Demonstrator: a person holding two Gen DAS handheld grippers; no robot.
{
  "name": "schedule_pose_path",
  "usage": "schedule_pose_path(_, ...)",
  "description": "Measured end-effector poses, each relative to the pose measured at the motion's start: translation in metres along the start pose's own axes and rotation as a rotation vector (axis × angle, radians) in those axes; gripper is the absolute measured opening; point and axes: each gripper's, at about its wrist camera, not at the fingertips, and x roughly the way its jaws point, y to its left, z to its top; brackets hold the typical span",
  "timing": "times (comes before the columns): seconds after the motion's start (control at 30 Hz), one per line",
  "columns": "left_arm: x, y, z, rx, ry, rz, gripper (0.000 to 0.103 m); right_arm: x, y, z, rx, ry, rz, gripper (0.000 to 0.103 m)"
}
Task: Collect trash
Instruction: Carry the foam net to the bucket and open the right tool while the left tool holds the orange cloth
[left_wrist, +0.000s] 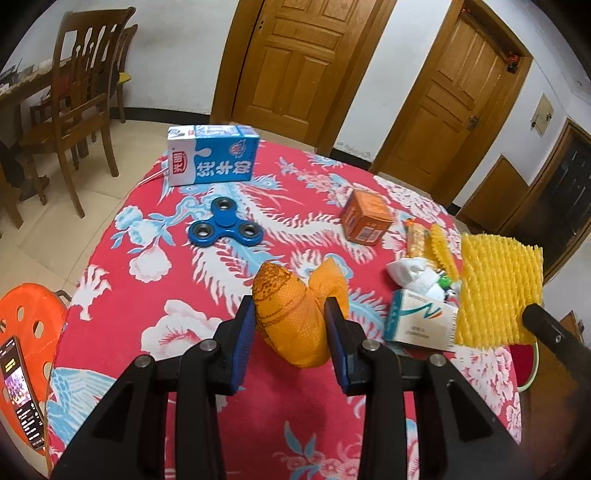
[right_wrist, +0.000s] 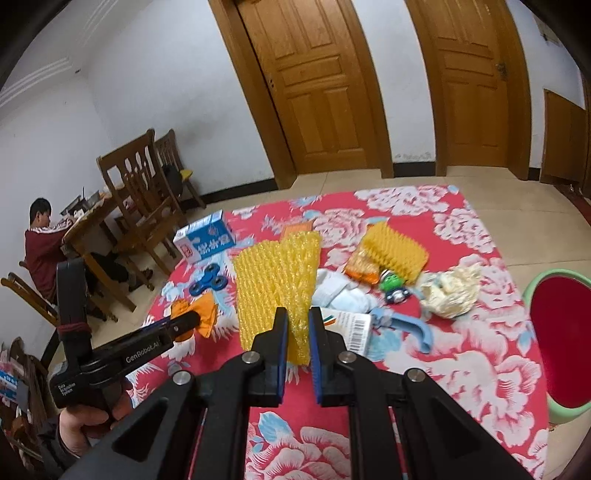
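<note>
My left gripper (left_wrist: 291, 314) is shut on a crumpled orange wrapper (left_wrist: 291, 314), held just above the red flowered tablecloth (left_wrist: 184, 295). My right gripper (right_wrist: 297, 325) is shut on a yellow foam net sleeve (right_wrist: 275, 288), which also shows at the right in the left wrist view (left_wrist: 498, 288). The left gripper with its orange wrapper (right_wrist: 201, 310) shows at the left in the right wrist view. Other litter on the table: white crumpled tissue (right_wrist: 343, 291), a small white box (left_wrist: 417, 321), crumpled cream paper (right_wrist: 450, 288).
A blue milk carton (left_wrist: 214, 155), a blue fidget spinner (left_wrist: 225, 225), an orange box (left_wrist: 365, 218), a snack packet (left_wrist: 417, 240), a second yellow foam piece (right_wrist: 395, 251), a green toy (right_wrist: 393, 286) lie on the table. A green-rimmed red bin (right_wrist: 561, 347) stands at right. Chairs at left.
</note>
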Motion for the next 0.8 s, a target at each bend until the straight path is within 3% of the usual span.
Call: schedule_pose_path(0.8,-0.017,-0.091,0.010,0.137,0.009,-0.164,0.037,-0.084,-0.064,0.001,0.115,-0.163,-0.103,0.012)
